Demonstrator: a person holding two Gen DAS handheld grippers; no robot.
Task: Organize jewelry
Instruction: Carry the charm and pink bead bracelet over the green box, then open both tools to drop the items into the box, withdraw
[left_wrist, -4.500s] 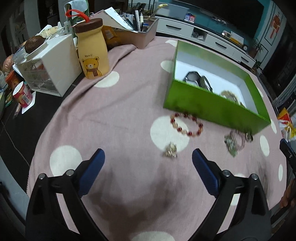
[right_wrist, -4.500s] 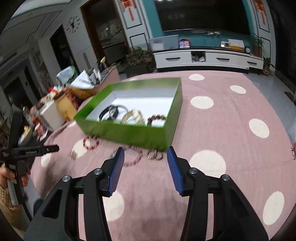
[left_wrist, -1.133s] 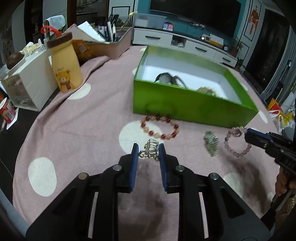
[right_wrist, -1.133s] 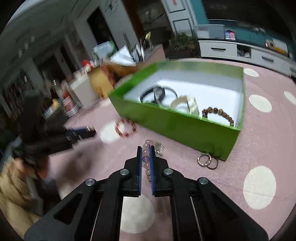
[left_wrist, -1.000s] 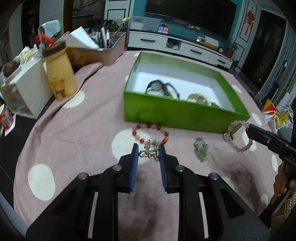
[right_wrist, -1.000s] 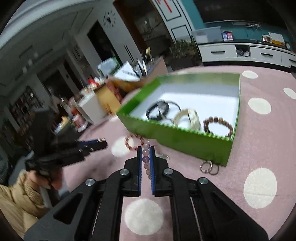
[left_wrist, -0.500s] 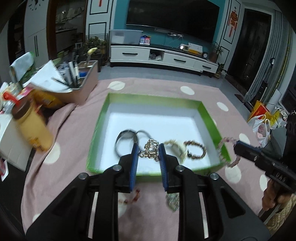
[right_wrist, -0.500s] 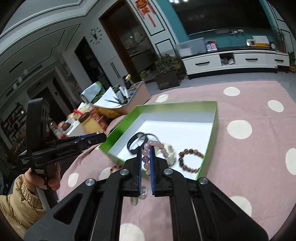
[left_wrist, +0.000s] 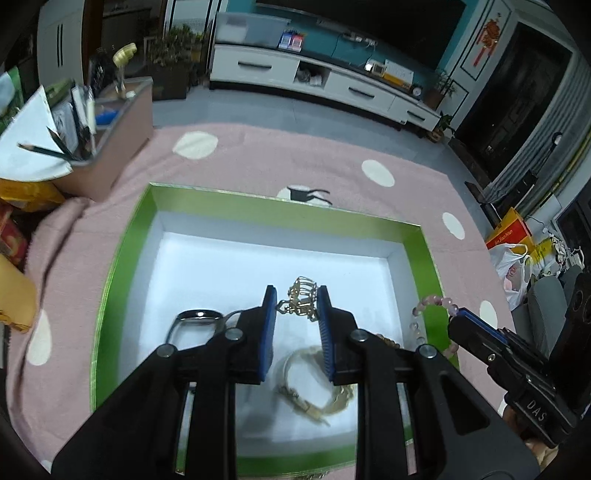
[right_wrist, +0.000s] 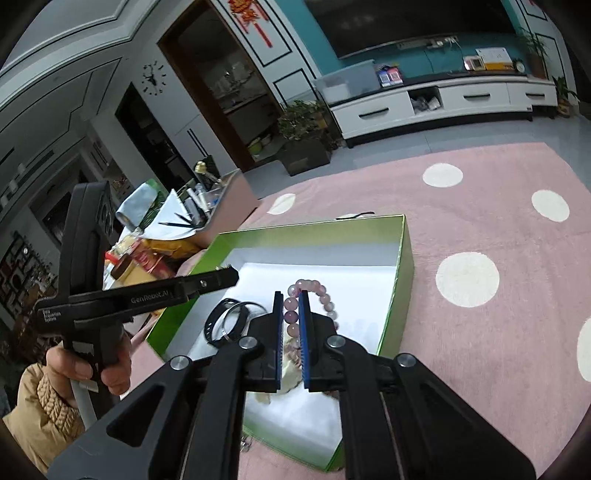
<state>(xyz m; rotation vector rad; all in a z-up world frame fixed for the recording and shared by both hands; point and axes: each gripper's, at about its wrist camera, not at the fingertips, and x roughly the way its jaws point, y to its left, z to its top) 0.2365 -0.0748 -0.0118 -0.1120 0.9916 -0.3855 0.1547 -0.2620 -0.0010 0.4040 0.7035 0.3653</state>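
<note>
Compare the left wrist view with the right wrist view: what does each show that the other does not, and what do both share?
Only the left wrist view shows the gold metal hair claw gripped by the left gripper, and the gold watch on the box floor.

Only the right wrist view shows the wall clock and the hand holding the left gripper.

Both show the green cardboard box, the pink bead bracelet held by the right gripper, and the polka-dot pink cloth.

One green box (left_wrist: 122, 258), one gold hair claw (left_wrist: 301, 301), one pink bead bracelet (right_wrist: 314, 291), two tongs (left_wrist: 295, 314).
</note>
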